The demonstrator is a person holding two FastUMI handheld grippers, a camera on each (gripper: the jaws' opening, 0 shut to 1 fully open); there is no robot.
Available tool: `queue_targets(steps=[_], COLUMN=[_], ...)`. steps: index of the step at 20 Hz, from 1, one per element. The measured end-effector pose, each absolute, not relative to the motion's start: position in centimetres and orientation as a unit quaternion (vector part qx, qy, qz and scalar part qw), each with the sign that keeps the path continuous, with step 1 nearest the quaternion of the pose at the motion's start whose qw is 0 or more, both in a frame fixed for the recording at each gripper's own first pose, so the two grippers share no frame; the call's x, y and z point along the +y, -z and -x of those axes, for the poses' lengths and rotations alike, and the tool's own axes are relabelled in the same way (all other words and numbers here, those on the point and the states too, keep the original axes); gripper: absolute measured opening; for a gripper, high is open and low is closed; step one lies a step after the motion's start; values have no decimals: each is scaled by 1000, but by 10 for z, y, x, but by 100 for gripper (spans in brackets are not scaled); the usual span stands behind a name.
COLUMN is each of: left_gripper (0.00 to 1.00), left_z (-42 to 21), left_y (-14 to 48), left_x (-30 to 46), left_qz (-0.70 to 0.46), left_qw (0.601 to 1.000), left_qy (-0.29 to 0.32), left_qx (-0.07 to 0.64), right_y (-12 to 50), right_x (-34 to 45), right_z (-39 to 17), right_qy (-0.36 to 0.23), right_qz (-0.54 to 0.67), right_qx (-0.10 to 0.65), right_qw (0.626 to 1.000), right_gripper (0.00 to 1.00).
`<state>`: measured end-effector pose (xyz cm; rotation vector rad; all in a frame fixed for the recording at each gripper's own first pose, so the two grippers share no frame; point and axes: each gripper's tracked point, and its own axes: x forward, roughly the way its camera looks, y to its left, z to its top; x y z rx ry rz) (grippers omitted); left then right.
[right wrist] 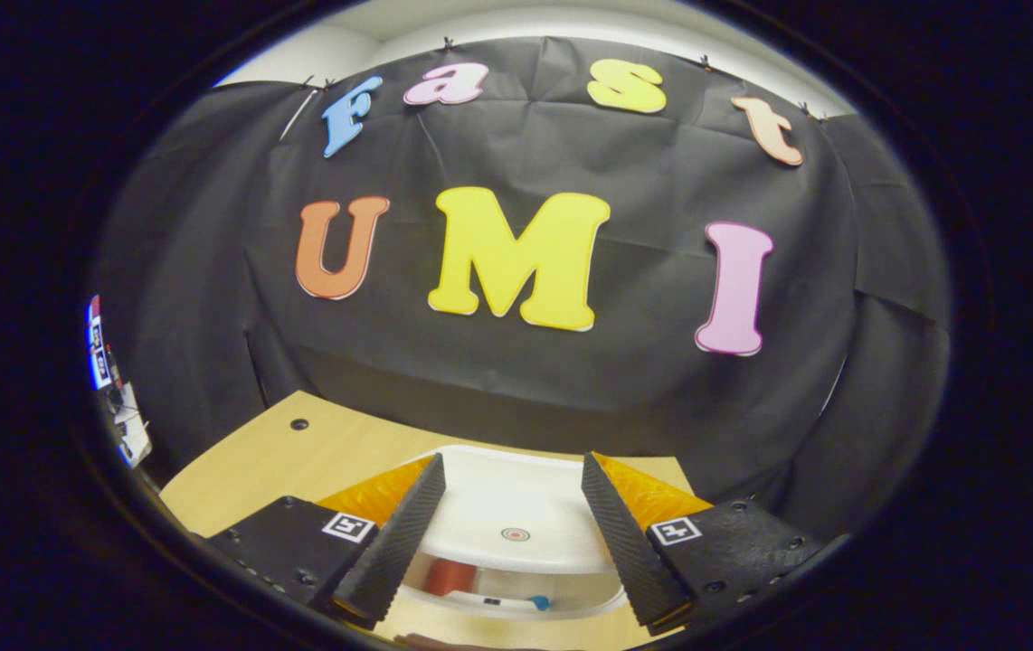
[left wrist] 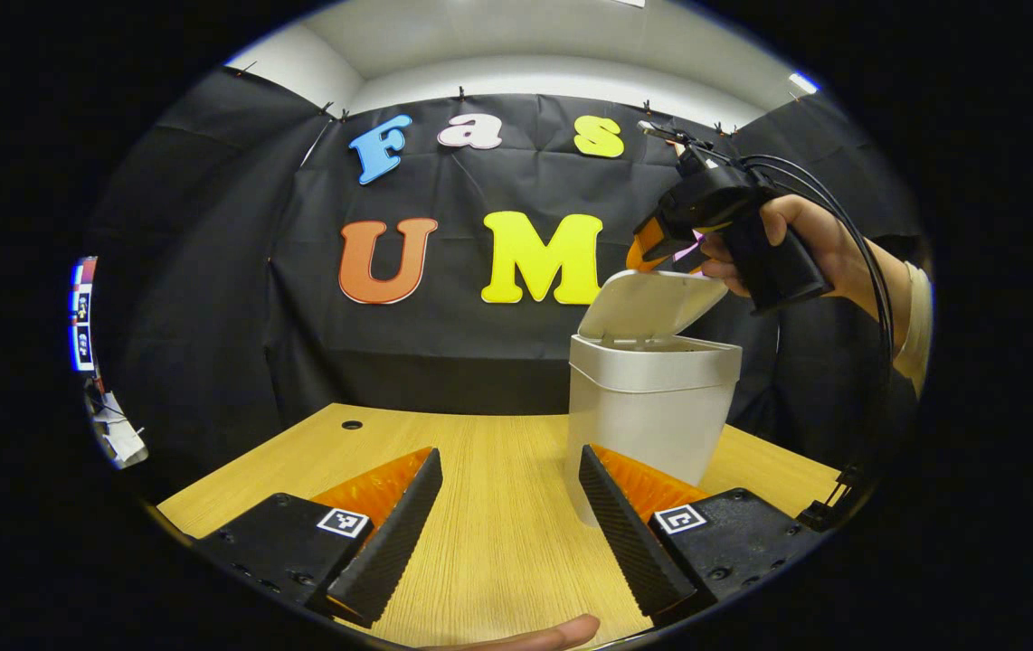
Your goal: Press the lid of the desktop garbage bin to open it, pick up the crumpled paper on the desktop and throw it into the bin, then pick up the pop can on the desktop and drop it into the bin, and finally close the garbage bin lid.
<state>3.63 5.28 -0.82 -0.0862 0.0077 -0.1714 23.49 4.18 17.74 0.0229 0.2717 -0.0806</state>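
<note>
White plastic garbage bin (left wrist: 652, 398) is seen standing on the table (left wrist: 480, 506), its lid (left wrist: 652, 303) raised. Right claw (left wrist: 661, 244), opening hard to judge there, is held just above the lid; left claw (left wrist: 507, 533) is parted, empty, nearer.

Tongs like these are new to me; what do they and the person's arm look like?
Each pair of tongs has two ribbed, wedge-shaped fingers on black blocks with small square black-and-white markers. Seen in the left gripper view, the right tongs have a black pistol-style handle with black cables looping back; the hand holding them comes from a cream sleeve.
</note>
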Motion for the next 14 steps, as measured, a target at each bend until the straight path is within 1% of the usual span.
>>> queue_targets(steps=[1, 3, 4, 6, 8, 11, 13, 14], left_gripper=[98, 98, 98, 99, 98, 99, 98, 98], left_z=[-37, -39, -40, -41, -44, -44, -43, -43], left_y=[9, 12, 13, 14, 17, 19, 17, 17], left_x=[56, 62, 66, 73, 77, 81, 82, 82], left_qz=[44, 48, 52, 56, 57, 53, 51, 51], left_qw=[996, 996, 996, 996, 997, 997, 997, 998], left_qy=[81, 74, 69, 61, 54, 46, 44, 43], left_qx=[5, 10, 12, 17, 21, 26, 24, 24], right_y=[-168, -151, -144, -132, -118, -103, -101, -101], right_x=[43, 51, 51, 51, 52, 51, 51, 52], right_z=[-234, -230, -229, -227, -223, -215, -209, -204], right_qy=[40, 25, 24, 24, 28, 43, 53, 56], right_qz=[-25, -51, -58, -73, -82, -63, -60, -61], right_qx=[147, 173, 184, 206, 228, 253, 255, 262], right_qw=[988, 983, 981, 976, 970, 965, 964, 961], right_gripper=[91, 97, 93, 92, 93, 93, 96, 94])
